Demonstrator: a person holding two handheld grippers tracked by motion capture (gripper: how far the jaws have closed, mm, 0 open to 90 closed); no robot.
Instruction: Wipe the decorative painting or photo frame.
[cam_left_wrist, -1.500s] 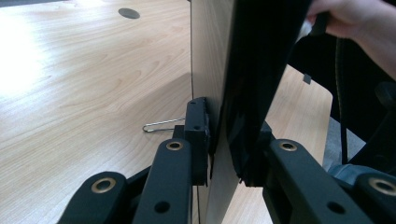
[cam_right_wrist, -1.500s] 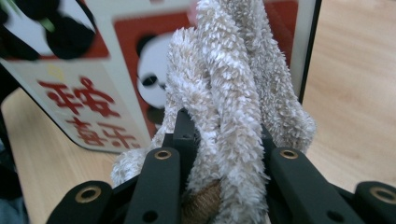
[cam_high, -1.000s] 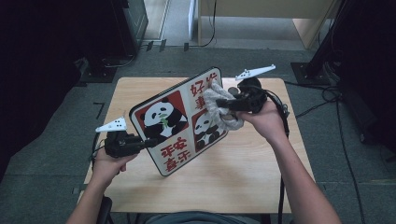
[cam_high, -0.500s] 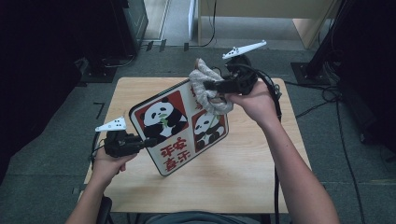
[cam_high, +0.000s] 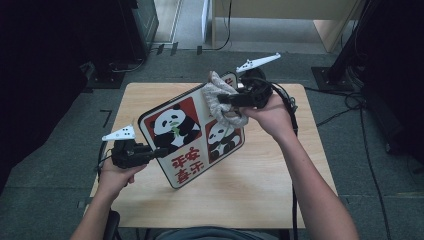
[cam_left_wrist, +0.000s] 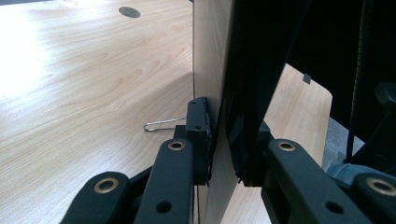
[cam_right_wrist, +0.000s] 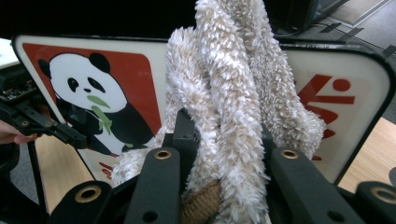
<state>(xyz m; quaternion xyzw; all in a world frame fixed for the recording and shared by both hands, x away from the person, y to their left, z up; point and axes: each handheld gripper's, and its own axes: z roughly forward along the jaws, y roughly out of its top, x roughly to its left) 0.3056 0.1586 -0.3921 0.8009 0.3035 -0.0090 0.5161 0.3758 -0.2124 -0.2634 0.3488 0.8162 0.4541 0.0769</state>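
Surface: wooden surface (cam_high: 280, 200) in a dim room, grey floor around, cables and dark equipment at far side; small metal clip (cam_left_wrist: 161, 124) lies on it just past the left jaws.
Left hand-held gripper: left hand-held gripper (cam_high: 150, 154) nearest the person, jaws clamped narrow on the lower-left edge of the panda sign (cam_high: 192, 135); in the left gripper view the sign's edge (cam_left_wrist: 212, 93) runs straight up between the two pads, both pressing on it.
Sign pose: held tilted up off the surface, printed face toward the person, lower corner close to or on the surface, can't tell which; long axis runs diagonally from the left hand-held gripper up and away toward the right one.
Right hand-held gripper: right hand-held gripper (cam_high: 225, 100) farther out at the sign's upper-right part, jaws pinched on a fluffy beige cloth (cam_high: 220, 97); right gripper view shows the cloth (cam_right_wrist: 233, 107) bunched between the pads and hanging in front of the sign face (cam_right_wrist: 121, 88).
Key relation: cloth sits directly ahead of the right jaws, against or just off the upper-right quarter of the sign; rest of the face, the panda panels and red characters, lies down and left of it, toward the left hand-held gripper.
Nearer hand: right does the wiping, left only steadies.
Judgement: looks like wiping the sign; likely next stroke goes along the face down the diagonal, needs steady left grip so the sign doesn't pivot.
Far: floor, cables, furniture legs beyond the surface.
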